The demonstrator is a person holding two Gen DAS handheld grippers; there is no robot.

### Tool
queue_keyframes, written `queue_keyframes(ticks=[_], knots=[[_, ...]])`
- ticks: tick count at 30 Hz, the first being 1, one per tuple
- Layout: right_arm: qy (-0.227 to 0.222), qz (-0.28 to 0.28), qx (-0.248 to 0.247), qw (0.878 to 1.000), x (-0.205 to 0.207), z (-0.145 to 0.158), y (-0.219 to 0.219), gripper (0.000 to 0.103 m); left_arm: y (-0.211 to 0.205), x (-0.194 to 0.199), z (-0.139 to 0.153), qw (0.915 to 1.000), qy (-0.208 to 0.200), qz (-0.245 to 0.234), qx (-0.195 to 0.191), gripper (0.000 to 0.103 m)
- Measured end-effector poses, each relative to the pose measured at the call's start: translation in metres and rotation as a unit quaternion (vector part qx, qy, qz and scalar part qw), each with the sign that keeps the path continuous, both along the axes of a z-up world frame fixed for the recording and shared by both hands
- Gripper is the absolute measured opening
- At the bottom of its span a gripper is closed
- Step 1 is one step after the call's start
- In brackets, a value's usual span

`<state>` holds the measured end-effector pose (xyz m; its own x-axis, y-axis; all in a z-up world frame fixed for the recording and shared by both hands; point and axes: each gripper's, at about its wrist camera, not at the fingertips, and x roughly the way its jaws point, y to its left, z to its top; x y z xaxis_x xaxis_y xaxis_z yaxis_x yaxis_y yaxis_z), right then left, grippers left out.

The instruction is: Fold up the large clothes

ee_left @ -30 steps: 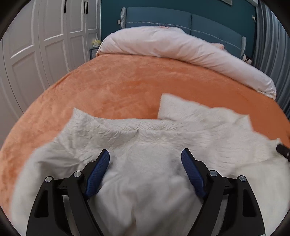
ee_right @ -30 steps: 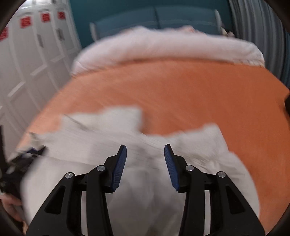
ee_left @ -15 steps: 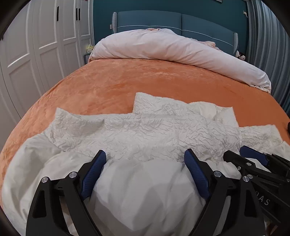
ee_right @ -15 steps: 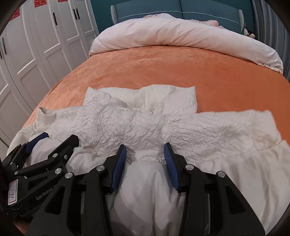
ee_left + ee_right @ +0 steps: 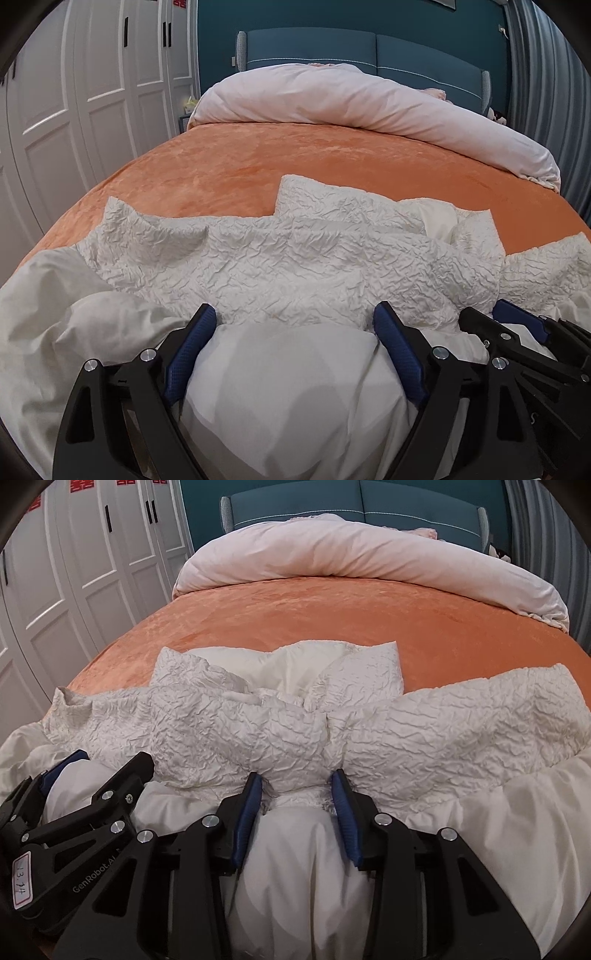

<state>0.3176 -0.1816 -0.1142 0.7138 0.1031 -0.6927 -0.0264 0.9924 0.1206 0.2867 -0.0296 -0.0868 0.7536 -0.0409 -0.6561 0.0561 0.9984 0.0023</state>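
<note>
White crinkled garment (image 5: 295, 266) spread on the orange bed (image 5: 295, 162).
Left tool (image 5: 291, 325) gapes wide around smooth fabric; right tool (image 5: 297, 786), narrower, has bunched cloth between its pads, grip uncertain.

Left tongs (image 5: 291, 325) wide apart; right tongs (image 5: 297, 788) narrower, side by side.

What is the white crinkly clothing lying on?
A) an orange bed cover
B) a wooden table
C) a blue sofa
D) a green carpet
A: the white crinkly garment is spread across the orange bed cover, with a rolled pale pink duvet at the far end by the blue headboard.
</note>
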Motion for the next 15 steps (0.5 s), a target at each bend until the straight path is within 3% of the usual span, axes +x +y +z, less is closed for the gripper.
queue_keyframes(ticks=[4,7,11,13,15], knots=[[0.014,0.006,0.002,1.000,0.004,0.008,-0.001,0.038,0.002,0.001,0.007,0.9999,0.009,-0.006,-0.001,0.086],[0.021,0.010,0.004,1.000,-0.004,0.032,0.001,0.041,0.016,-0.012,0.035,0.9995,0.018,-0.025,-0.006,0.085],[0.013,0.038,0.031,0.999,-0.015,0.064,0.021,0.040,0.079,-0.047,0.078,0.9987,-0.007,0.025,-0.043,0.087],[0.011,0.048,0.027,0.998,-0.012,0.067,0.034,0.040,0.117,-0.055,0.082,0.9956,0.010,0.060,-0.071,0.087],[0.018,0.055,0.012,0.998,-0.005,0.061,0.050,0.040,0.160,-0.062,0.076,0.9873,0.038,0.100,-0.117,0.087]])
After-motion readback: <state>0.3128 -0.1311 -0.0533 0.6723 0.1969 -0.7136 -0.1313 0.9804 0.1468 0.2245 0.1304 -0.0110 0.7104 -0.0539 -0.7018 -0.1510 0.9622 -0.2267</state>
